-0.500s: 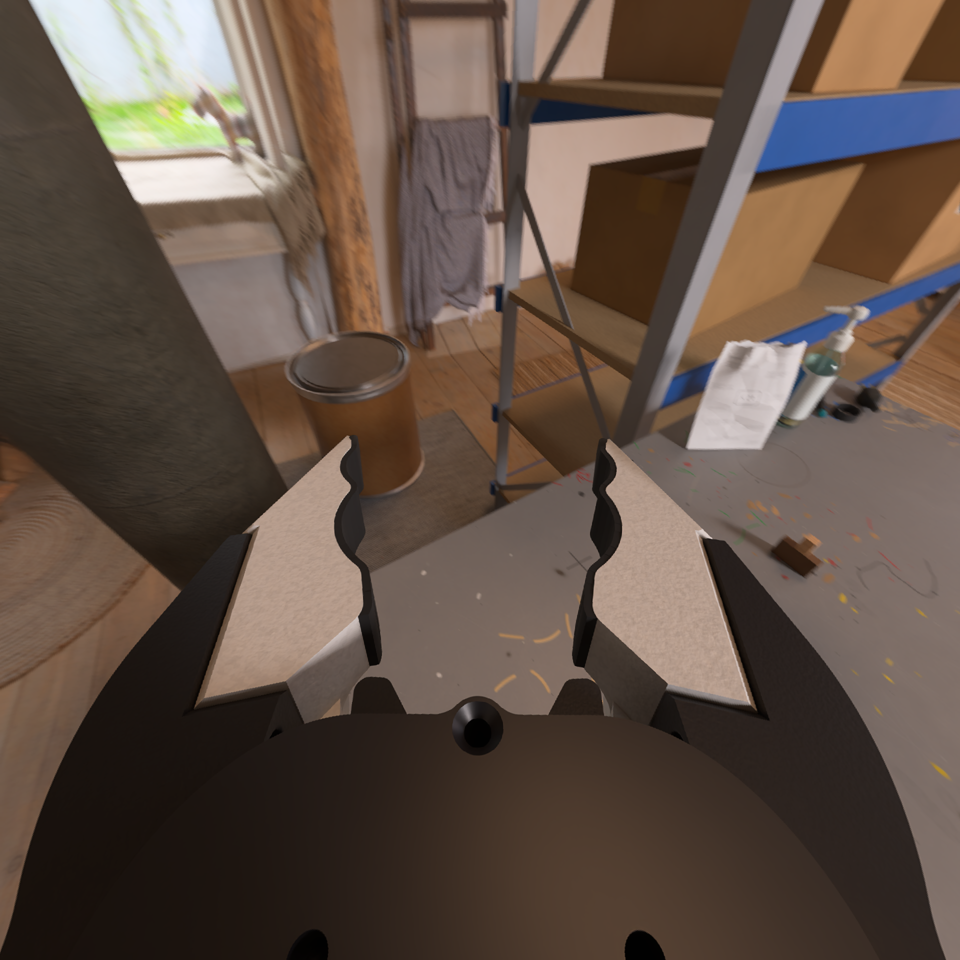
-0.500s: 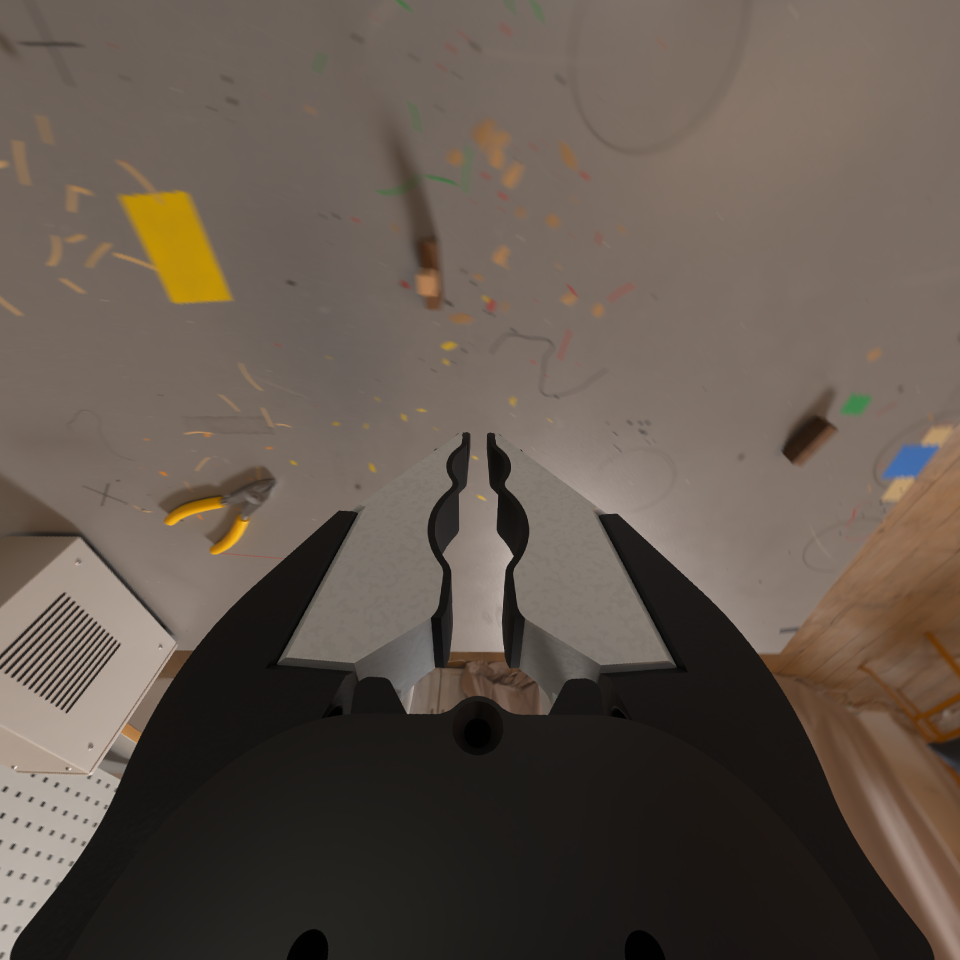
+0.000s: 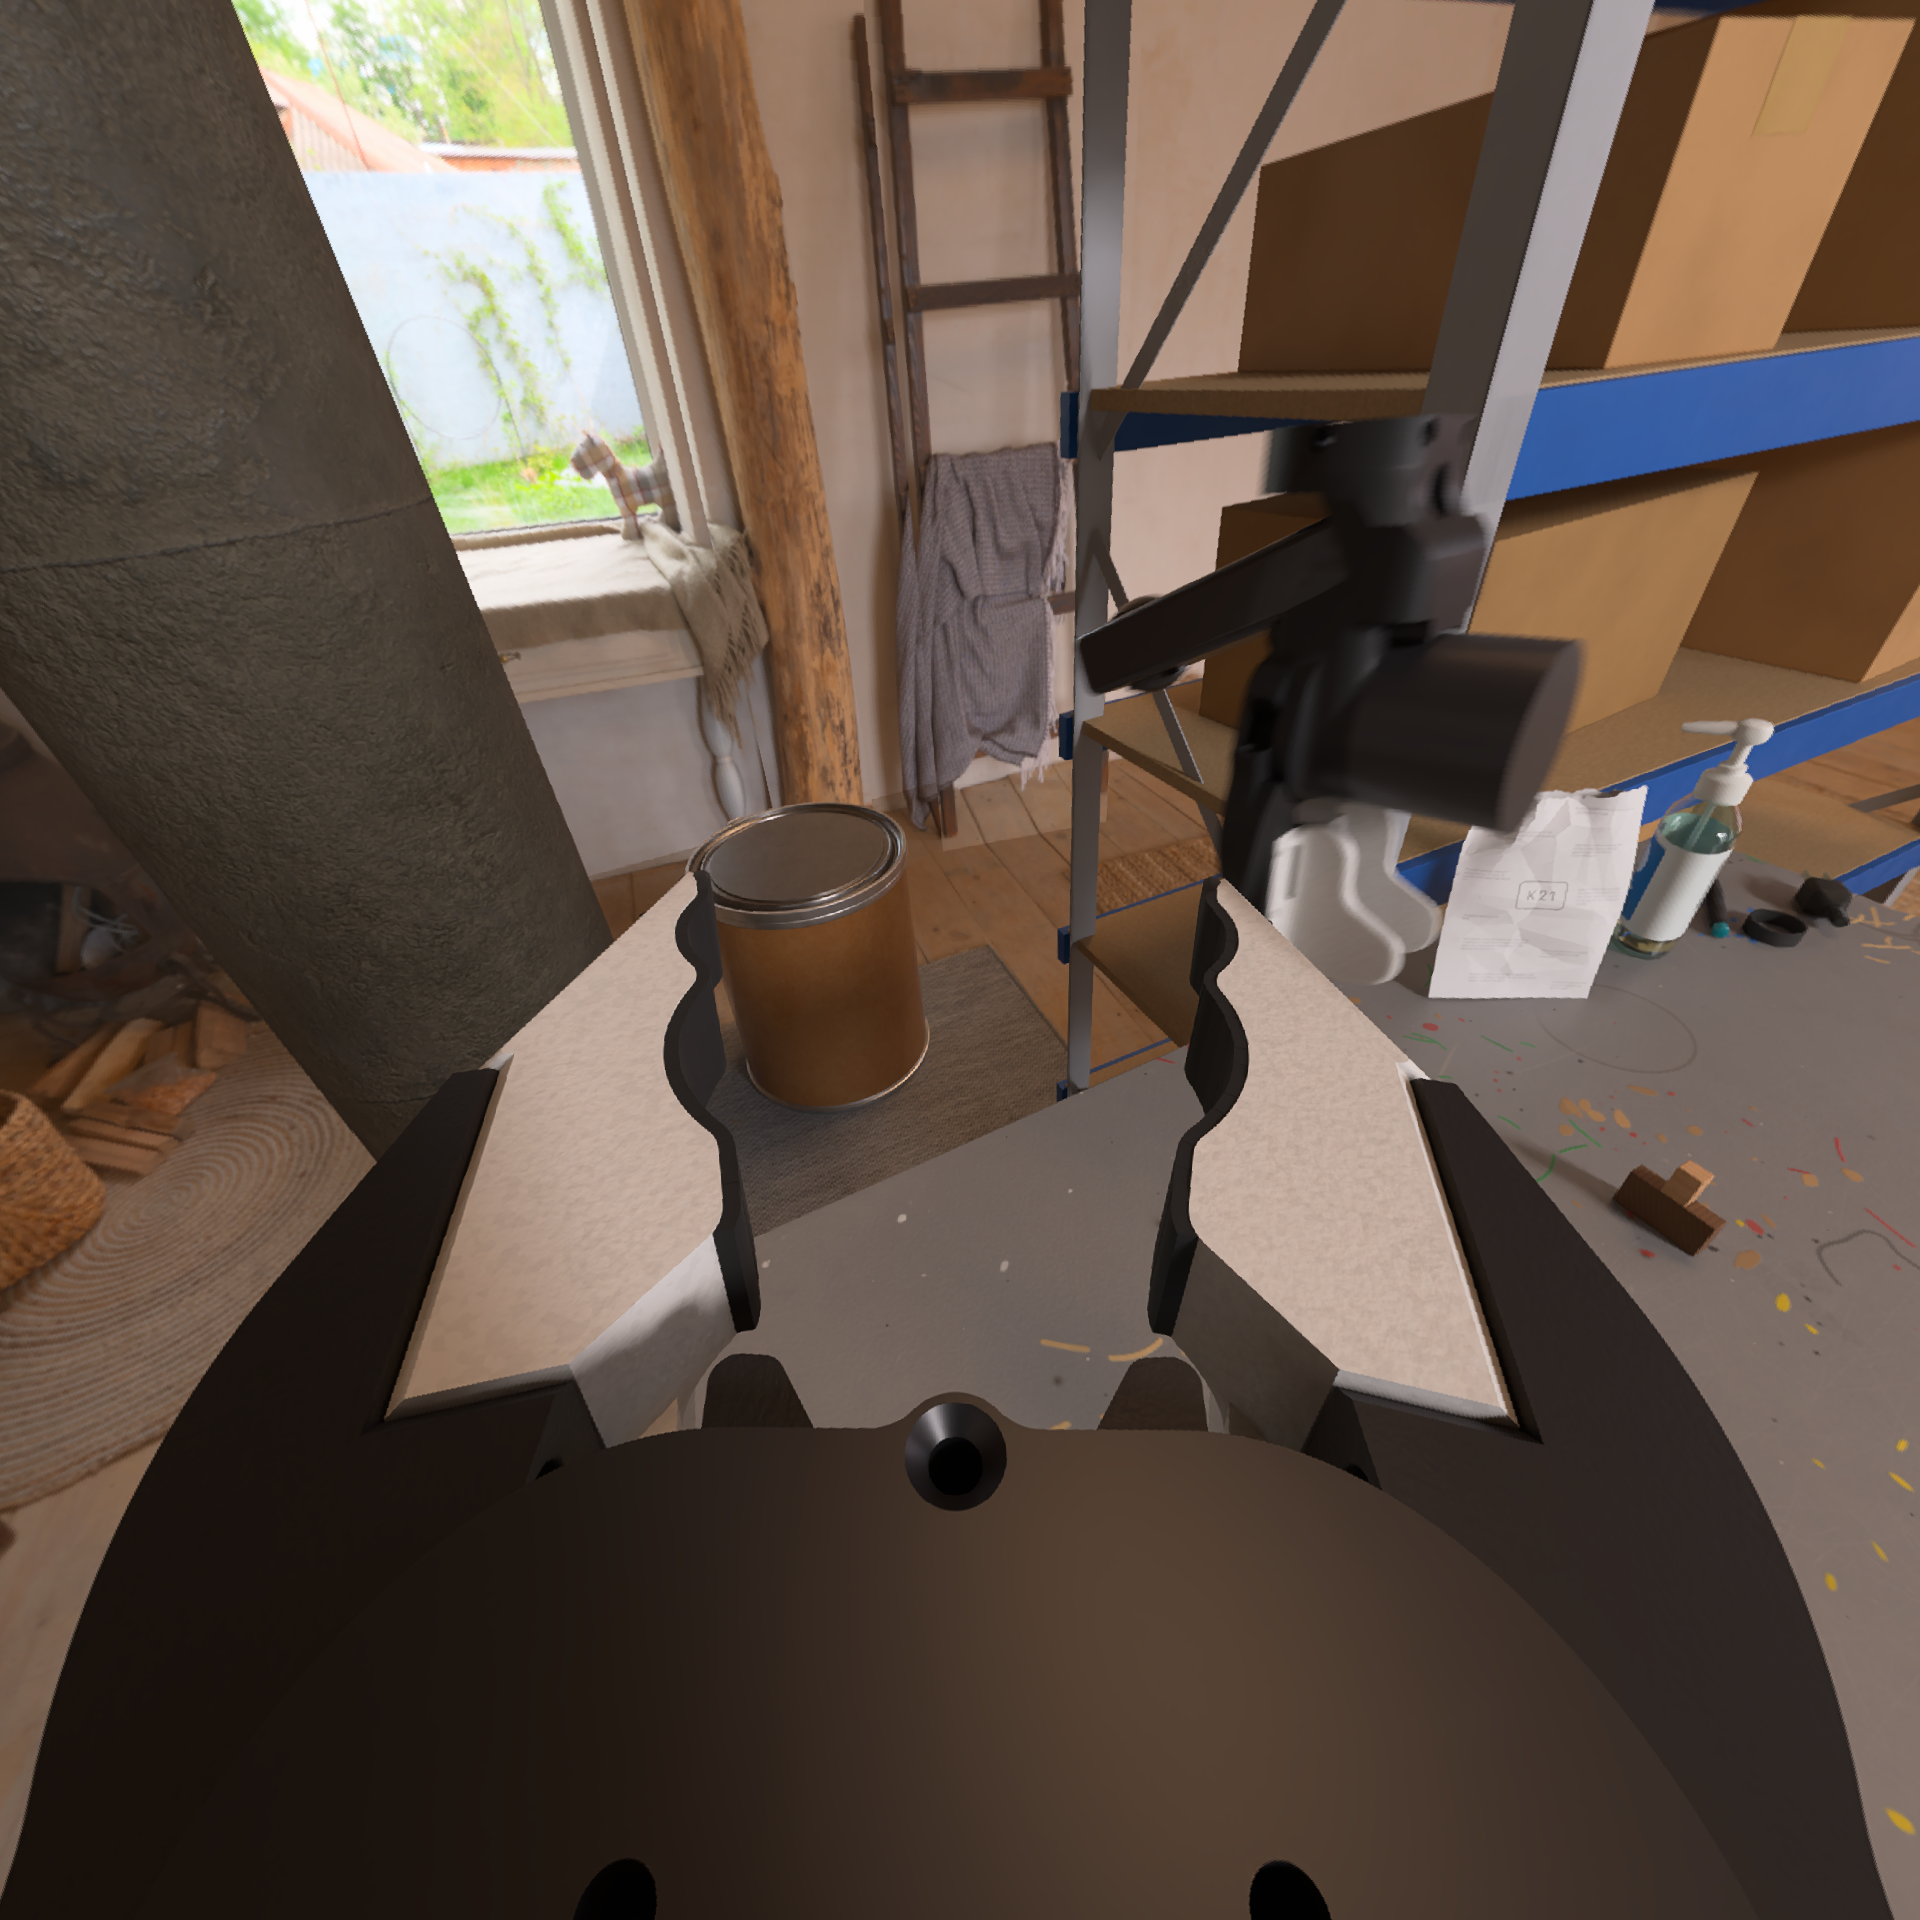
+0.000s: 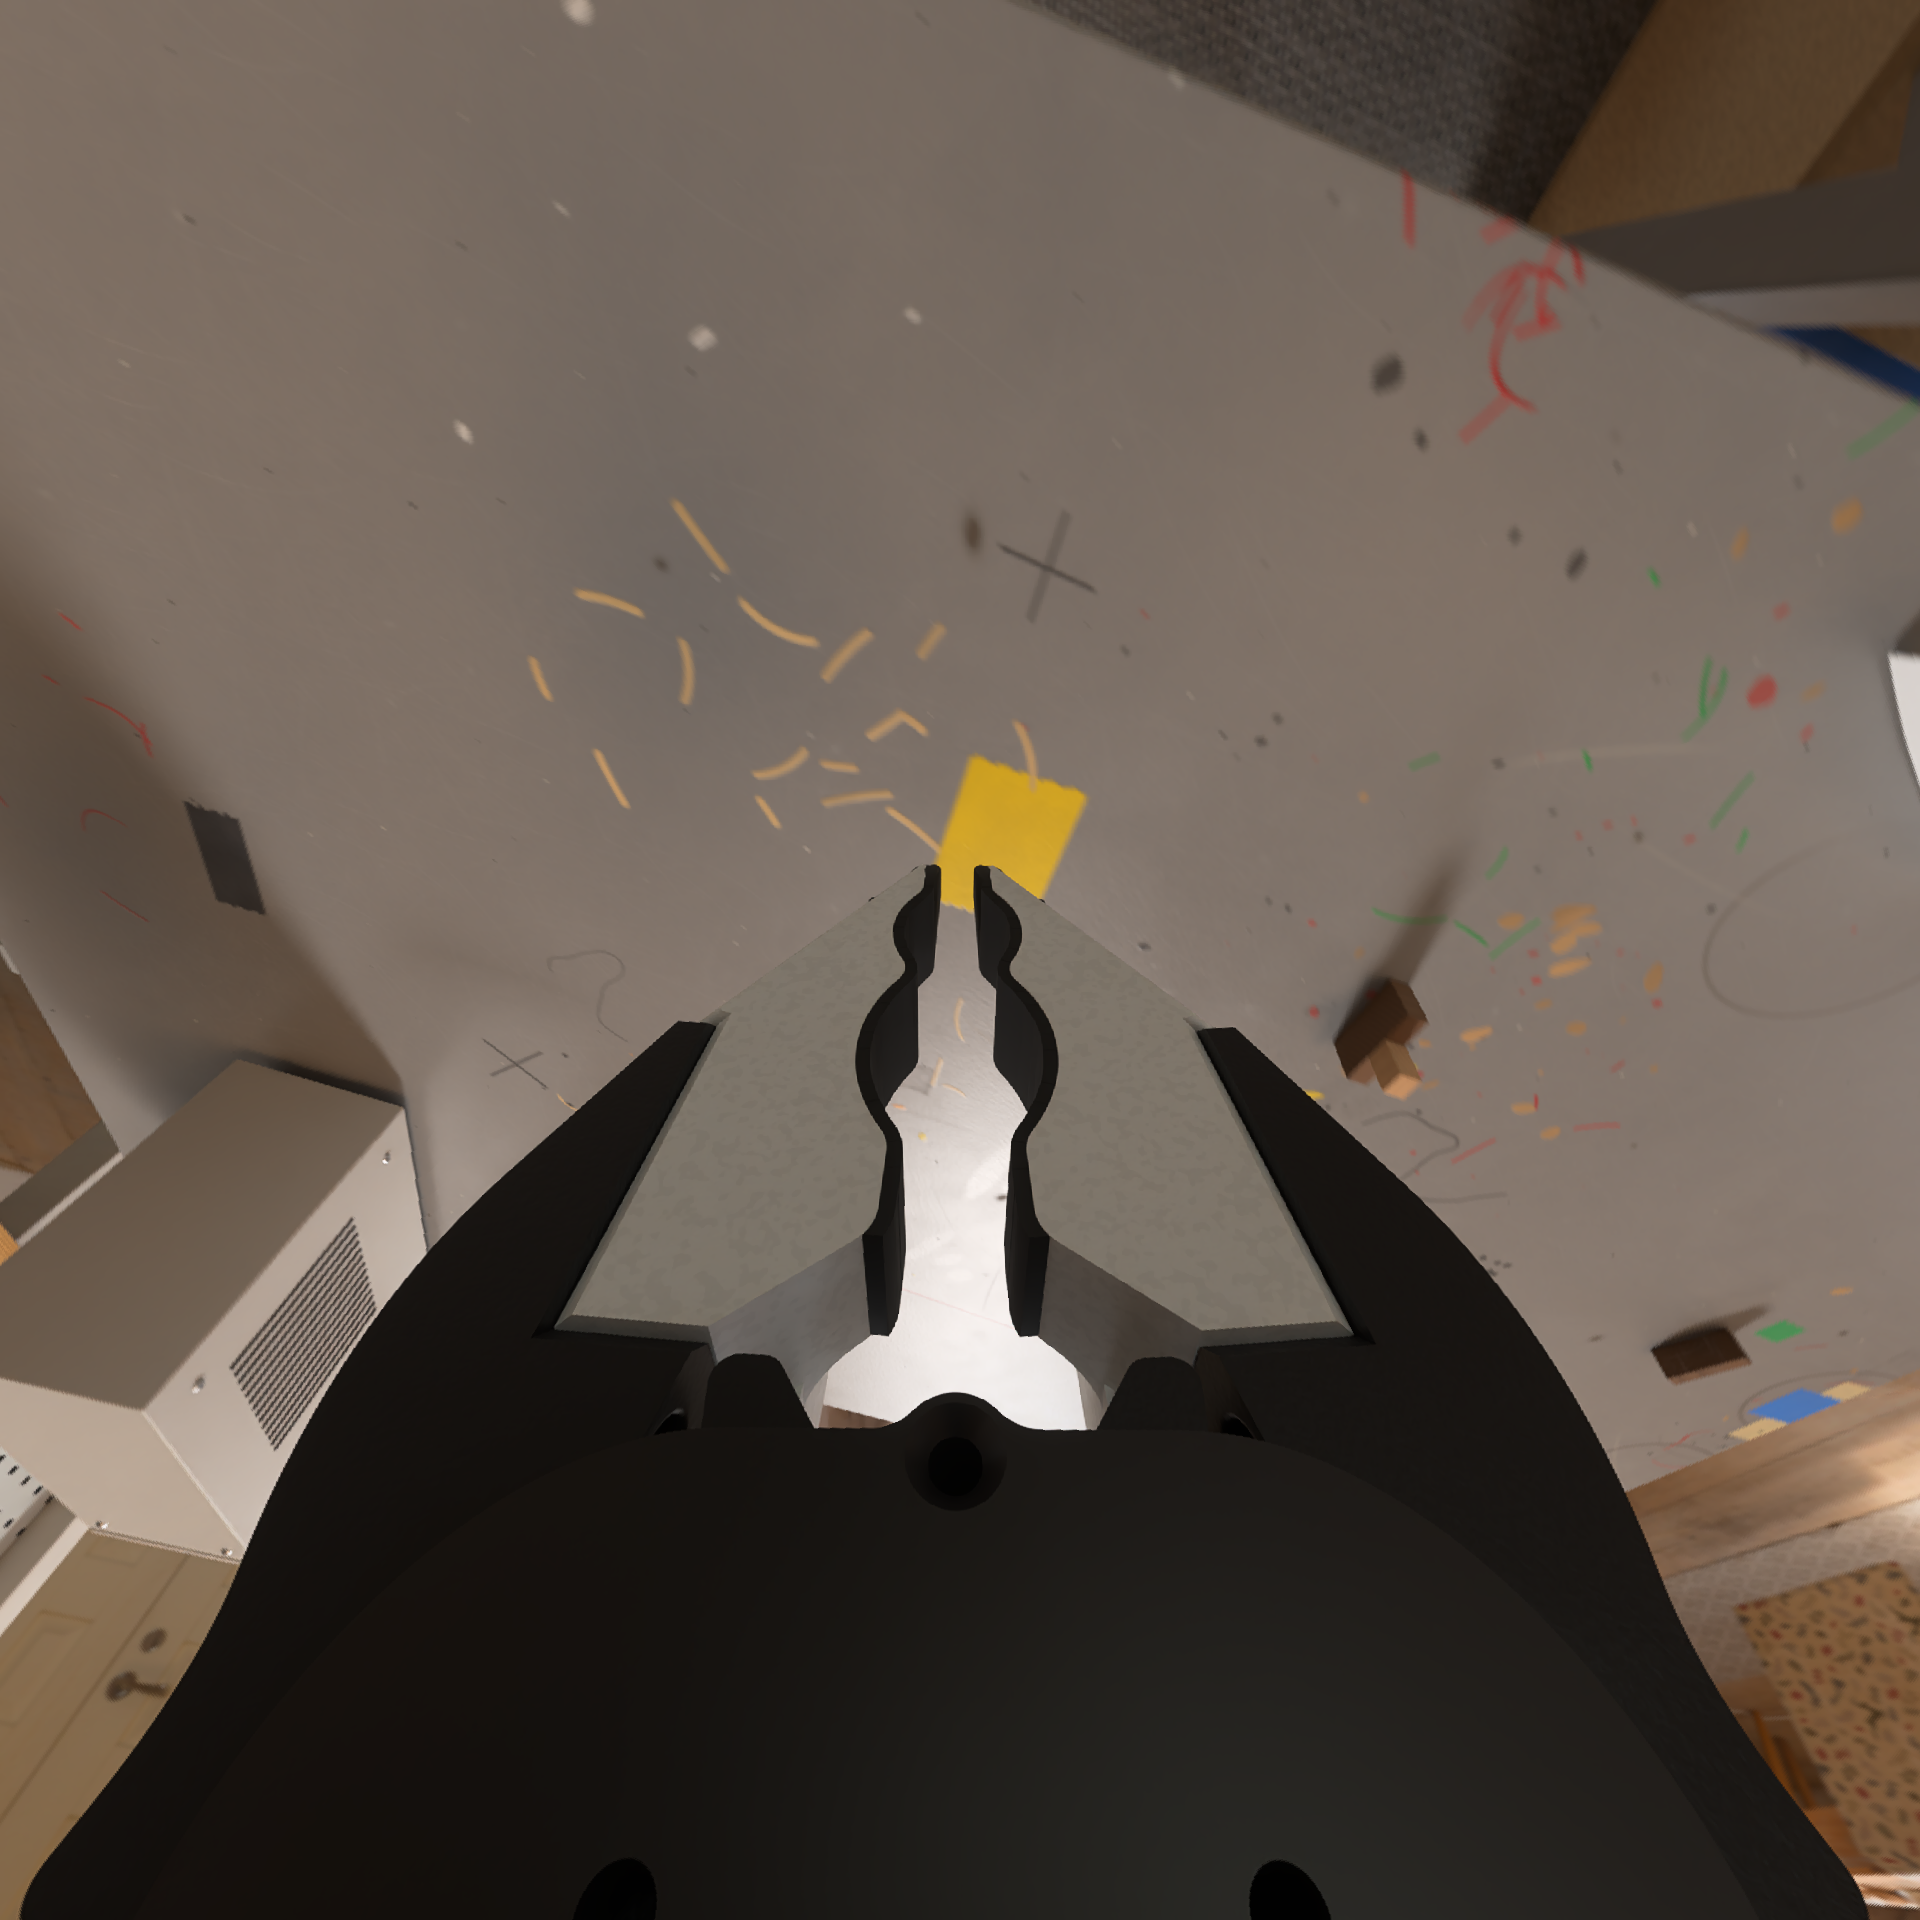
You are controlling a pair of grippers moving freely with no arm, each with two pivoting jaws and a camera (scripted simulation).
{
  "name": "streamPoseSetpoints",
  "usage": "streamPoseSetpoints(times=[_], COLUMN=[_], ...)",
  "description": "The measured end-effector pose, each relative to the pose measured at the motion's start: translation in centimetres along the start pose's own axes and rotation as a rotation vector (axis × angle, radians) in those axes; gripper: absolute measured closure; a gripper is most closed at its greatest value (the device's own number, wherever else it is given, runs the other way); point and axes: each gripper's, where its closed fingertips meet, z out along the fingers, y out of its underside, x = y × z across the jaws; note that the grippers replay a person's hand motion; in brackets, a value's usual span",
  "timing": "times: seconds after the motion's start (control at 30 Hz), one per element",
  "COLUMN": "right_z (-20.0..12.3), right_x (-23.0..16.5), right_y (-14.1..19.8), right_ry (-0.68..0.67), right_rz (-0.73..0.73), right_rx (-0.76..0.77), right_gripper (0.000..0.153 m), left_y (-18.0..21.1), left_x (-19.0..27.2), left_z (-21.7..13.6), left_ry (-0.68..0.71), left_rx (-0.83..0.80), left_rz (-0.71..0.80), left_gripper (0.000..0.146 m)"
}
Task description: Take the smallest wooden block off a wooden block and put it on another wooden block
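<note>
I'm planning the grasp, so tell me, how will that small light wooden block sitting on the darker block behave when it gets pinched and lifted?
The small light block looks rigid with flat faces, so it probably won't roll or deform. It seems tiny and likely light, so a nudge might slide it off the darker block. The right gripper, nearly shut, would have to open first.

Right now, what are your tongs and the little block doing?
Left tongs open, empty. Right tongs nearly shut, empty. Smallest block untouched on dark block. Nothing blocking.
</note>
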Motion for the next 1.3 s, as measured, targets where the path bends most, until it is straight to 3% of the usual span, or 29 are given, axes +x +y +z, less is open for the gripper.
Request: streamPoseSetpoints(times=[0.3, 0.4, 0.6, 0.77, 0.9, 1.0, 1.13, 1.23, 1.3], right_z=[3.6, 5.7, 9.9, 13.8, 13.7, 10.3, 3.8, 1.3, 1.2], right_x=[-6.5, -7.8, -8.8, -9.4, -9.6, -8.1, -2.8, 3.7, 8.1], right_y=[-5.4, -5.7, -6.8, -6.3, -5.8, -6.9, -4.7, 0.0, 3.4], right_ry=[0.005, -0.023, -0.044, -0.093, -0.125, -0.024, 0.284, 0.558, 0.669], right_rz=[-0.072, -0.060, 0.006, 0.103, 0.064, -0.050, -0.130, -0.085, -0.018], right_rx=[-0.010, -0.059, -0.060, -0.101, -0.086, 0.154, 0.558, 0.644, 0.642], right_gripper=[0.146, 0.145, 0.126, 0.125, 0.122, 0.107, 0.066, 0.055, 0.053], left_y=[0.1, 0.3, 0.8, 1.5, 1.8, 1.5, 1.3, 1.1, 1.0], left_x=[-0.8, -1.0, -0.3, 0.5, 0.8, 1.1, 1.6, 2.2, 2.7], left_z=[-0.4, -0.3, 0.0, 0.3, 0.5, 0.3, 0.0, -0.2, -0.3], left_ry=[0.022, 0.034, 0.085, 0.131, 0.150, 0.163, 0.192, 0.211, 0.228], left_rx=[-0.001, -0.011, -0.047, -0.086, -0.108, -0.088, -0.089, -0.079, -0.075], left_rz=[-0.036, -0.049, -0.047, -0.037, -0.031, -0.037, -0.029, -0.026, -0.020], left_gripper=[0.053, 0.054, 0.054, 0.054, 0.054, 0.054, 0.054, 0.054, 0.054])
